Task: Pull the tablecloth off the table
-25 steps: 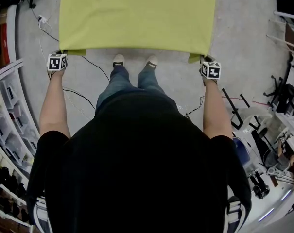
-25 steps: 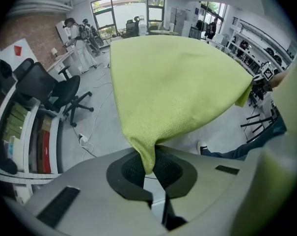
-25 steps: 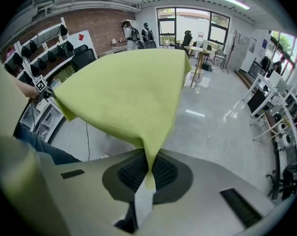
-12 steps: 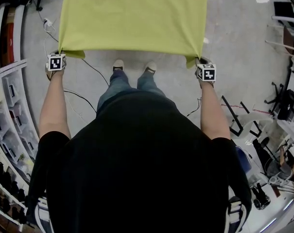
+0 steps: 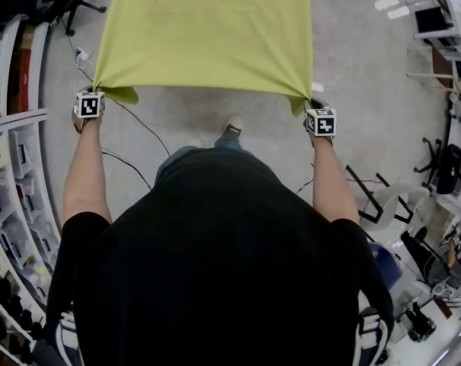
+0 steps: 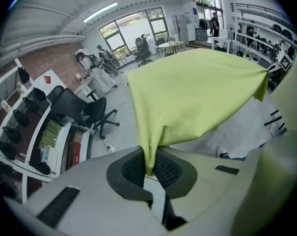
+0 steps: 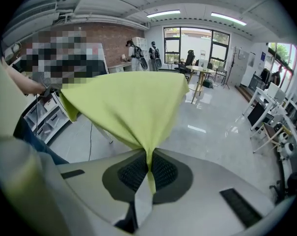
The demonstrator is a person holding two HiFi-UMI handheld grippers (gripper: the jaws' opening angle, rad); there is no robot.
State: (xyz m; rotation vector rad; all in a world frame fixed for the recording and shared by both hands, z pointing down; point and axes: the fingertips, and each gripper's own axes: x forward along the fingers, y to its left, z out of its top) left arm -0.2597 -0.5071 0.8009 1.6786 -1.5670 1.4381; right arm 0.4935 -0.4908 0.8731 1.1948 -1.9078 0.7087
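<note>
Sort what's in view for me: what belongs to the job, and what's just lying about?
In the job:
tablecloth, held up by its two near corners
left gripper, shut on one corner
right gripper, shut on the other corner

Lying about:
cable on the floor
shelves at the left
office chair

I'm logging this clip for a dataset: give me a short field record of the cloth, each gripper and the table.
cloth: yellow-green tablecloth, stretched between both grippers
left gripper: shut on the tablecloth's near left corner
right gripper: shut on its near right corner
table: cannot be made out under the cloth
</note>
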